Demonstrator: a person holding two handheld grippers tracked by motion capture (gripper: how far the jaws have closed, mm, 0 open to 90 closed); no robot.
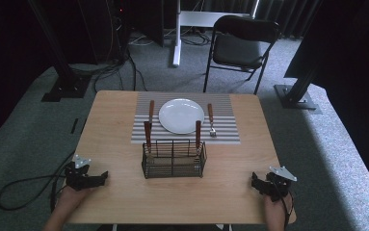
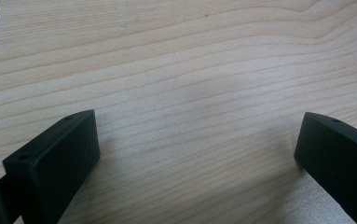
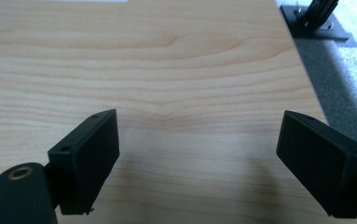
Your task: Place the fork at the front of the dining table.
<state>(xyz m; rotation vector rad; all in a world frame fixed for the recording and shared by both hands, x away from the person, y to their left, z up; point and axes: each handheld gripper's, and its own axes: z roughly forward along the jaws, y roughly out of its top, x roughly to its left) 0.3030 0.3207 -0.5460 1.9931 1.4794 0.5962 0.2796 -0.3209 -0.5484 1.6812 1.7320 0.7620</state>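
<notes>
High view. A wooden table [image 1: 124, 192] carries a striped placemat [image 1: 230, 130] at its far middle with a white plate [image 1: 181, 115] on it. One wood-handled utensil [image 1: 151, 111] lies left of the plate and a fork [image 1: 211, 120] lies right of it, both with the long axis running near to far, the fork's head toward the near side. Just near of the mat stands a black wire caddy [image 1: 173, 160], from which two more wooden handles [image 1: 148, 131] [image 1: 198, 129] rise upright, one at each far corner. The left gripper [image 1: 104, 176] and right gripper [image 1: 253, 181] rest at the near corners, well apart from the caddy. Judged from this layout, the place setting is partly laid; two pieces remain in the caddy.

Left gripper view. Jaws spread wide over bare wood, holding nothing.

Right gripper view. Jaws likewise spread and empty; the table's right edge and the carpet [image 3: 348, 70] lie beyond.
</notes>
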